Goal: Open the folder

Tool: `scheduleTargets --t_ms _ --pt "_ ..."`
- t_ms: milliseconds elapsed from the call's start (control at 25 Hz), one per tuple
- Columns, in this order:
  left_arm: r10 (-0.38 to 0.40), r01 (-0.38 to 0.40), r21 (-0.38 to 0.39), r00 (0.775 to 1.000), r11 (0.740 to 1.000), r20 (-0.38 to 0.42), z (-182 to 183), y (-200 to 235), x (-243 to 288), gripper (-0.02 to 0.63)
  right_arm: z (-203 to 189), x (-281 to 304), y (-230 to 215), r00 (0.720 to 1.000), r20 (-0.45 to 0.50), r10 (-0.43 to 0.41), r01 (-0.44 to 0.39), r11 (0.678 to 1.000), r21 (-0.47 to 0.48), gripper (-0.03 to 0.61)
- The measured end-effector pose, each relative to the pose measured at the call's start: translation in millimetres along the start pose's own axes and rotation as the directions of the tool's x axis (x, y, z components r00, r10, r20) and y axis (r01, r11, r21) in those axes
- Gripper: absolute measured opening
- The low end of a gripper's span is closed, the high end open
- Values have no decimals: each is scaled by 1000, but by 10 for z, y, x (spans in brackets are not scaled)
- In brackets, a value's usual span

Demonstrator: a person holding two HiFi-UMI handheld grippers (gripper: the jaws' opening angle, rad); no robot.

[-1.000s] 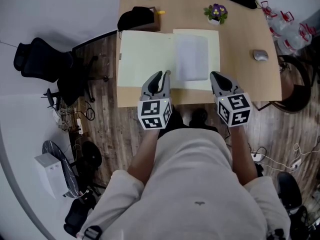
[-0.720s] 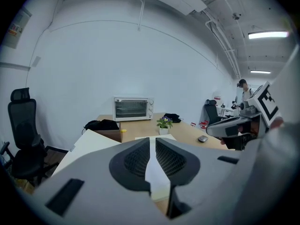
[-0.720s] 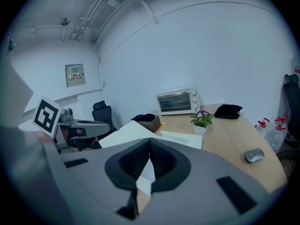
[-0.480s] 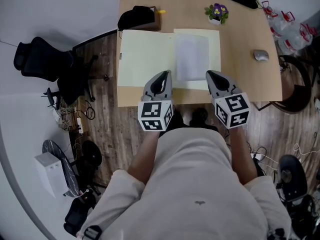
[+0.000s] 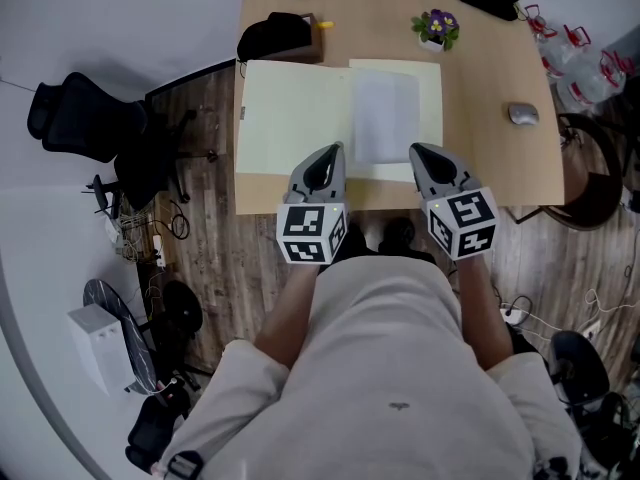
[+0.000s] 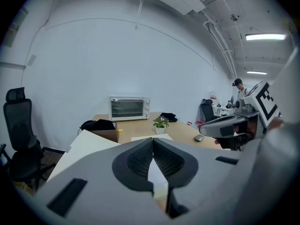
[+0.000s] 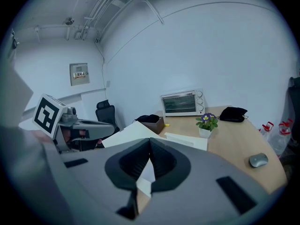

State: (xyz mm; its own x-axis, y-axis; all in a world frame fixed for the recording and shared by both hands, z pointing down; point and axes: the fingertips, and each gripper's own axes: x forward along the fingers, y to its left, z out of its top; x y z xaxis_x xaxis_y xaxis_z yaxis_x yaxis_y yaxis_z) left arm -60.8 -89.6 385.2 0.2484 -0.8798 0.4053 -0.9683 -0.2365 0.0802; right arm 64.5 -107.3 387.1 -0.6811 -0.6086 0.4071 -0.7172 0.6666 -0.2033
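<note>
Folder (image 5: 295,118) lies flat and spread open on the surface (image 5: 480,138). A white sheet (image 5: 385,116) rests on its right half. As I judge it, the opening looks done.

Left tool (image 5: 335,148): jaws closed tip to tip, nothing between them, confirmed in its own view (image 6: 153,139). Right tool (image 7: 150,139): also closed and empty. In the head view it (image 5: 415,149) sits to the right of the left tool.

Risks from here:
- Both closed tips point toward the far side, over the folder's near edge. A forward nudge would shove the folder toward the potted flower (image 5: 434,26) and could tip it.
- The white sheet seems loose. A brushing tip could drag it off its half or crease it.
- The left cover reaches the left edge of the surface. A sideways push could send that half over the edge and pull the rest after it.
- With both tools closed I cannot pinch anything, so any correction first needs the jaws apart.

Positions: the 2 tips hover at the folder's near edge. The left tool is close to the centre fold. The right tool is by the near right corner, just near of the sheet. I cannot tell whether either tip touches the folder.
</note>
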Motion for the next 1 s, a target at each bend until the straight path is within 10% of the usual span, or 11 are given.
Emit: scheduleTargets --t_ms 1000 --pt "-25 25 2 1000 1000 -3 -1 -86 57 5 -19 -31 -82 1000 -2 -13 13 1000 9 3"
